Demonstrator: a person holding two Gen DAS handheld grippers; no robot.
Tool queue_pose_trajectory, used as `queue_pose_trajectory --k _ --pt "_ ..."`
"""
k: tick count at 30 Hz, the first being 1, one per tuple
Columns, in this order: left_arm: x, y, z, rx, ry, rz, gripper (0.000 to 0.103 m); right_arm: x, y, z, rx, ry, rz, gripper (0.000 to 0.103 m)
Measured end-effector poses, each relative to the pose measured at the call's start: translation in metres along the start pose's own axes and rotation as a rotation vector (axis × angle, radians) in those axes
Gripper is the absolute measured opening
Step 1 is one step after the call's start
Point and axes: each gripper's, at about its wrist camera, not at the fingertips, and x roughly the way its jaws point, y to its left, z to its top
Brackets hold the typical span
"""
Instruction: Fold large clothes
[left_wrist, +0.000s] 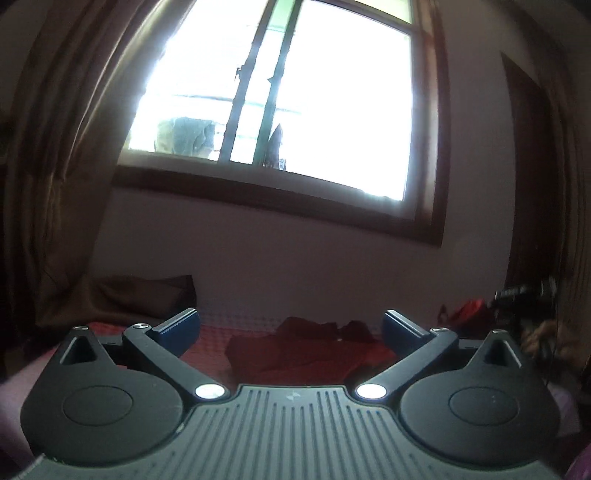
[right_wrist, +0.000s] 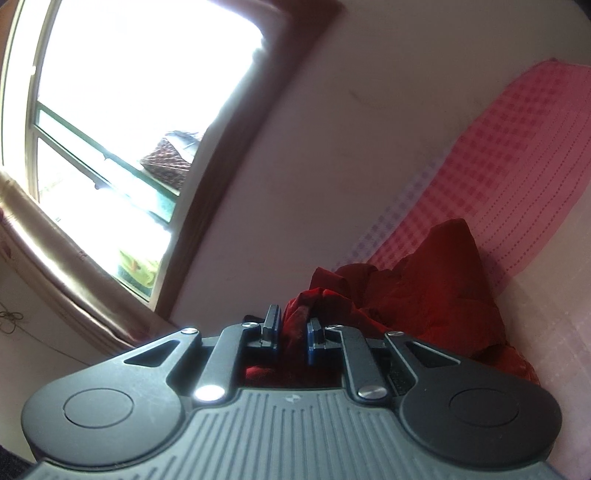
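Hidden or unclear: in the left wrist view the large bright window (left_wrist: 280, 99) is overexposed, so what stands on its sill at frame centre-left is only a grey blur. A dark rod-like item at the right edge (left_wrist: 524, 291) and the orange-red bundle beside it (left_wrist: 469, 308) are too smeared to identify. The brown draped curtain (left_wrist: 55, 166) is cut off by the left edge of the frame.

Left gripper (left_wrist: 291, 328): released. Its blue-padded fingers (left_wrist: 177, 328) stand wide apart with nothing between them. Beyond the gap, at lower centre, the dark red crumpled cloth garment (left_wrist: 314, 350) lies low and partly flattened on the red-and-pink chequered bed cover (left_wrist: 236, 317), not touching the fingers.

Right gripper (right_wrist: 293, 332): clenched on a bunched fold of the same garment (right_wrist: 424, 288). The blue pads sit close together with velvety red cloth pinched between them. The cloth rises in a soft, creased heap at centre right of the frame, and its lower part is hidden behind the black ribbed gripper body. The chequered cover (right_wrist: 517, 166), woven in small pink squares, runs to the upper right. The pale plaster wall (right_wrist: 332, 147) fills the centre.
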Motion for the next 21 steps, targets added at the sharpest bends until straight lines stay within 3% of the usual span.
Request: queue_pose_trajectory --k 3,8,14,15,16,18,21 --pt "0.007 -0.010 -0.022 0.095 0.049 -0.035 0.103 0.005 -0.001 0.000 0.011 -0.003 -0.023 0.013" --pt "0.035 -0.038 -0.047 0.294 0.041 -0.157 0.103 0.010 0.002 0.003 0.012 0.000 -0.060 0.013" --pt "0.082 -0.035 -0.045 0.292 0.068 -0.341 0.103 0.013 0.004 0.005 0.001 0.010 -0.082 0.013" --pt "0.087 -0.034 -0.043 0.282 0.080 -0.383 0.098 0.014 0.004 0.005 0.000 0.013 -0.086 0.013" --pt "0.094 -0.033 -0.041 0.270 0.104 -0.434 0.076 0.016 0.004 0.006 -0.001 0.015 -0.090 0.013" --pt "0.117 -0.029 -0.035 0.225 0.189 -0.532 0.045 0.018 0.003 0.007 0.001 0.018 -0.096 0.013" --pt "0.142 -0.011 -0.030 0.061 0.198 -0.501 0.038 0.023 -0.002 0.011 0.016 0.019 -0.109 0.013"
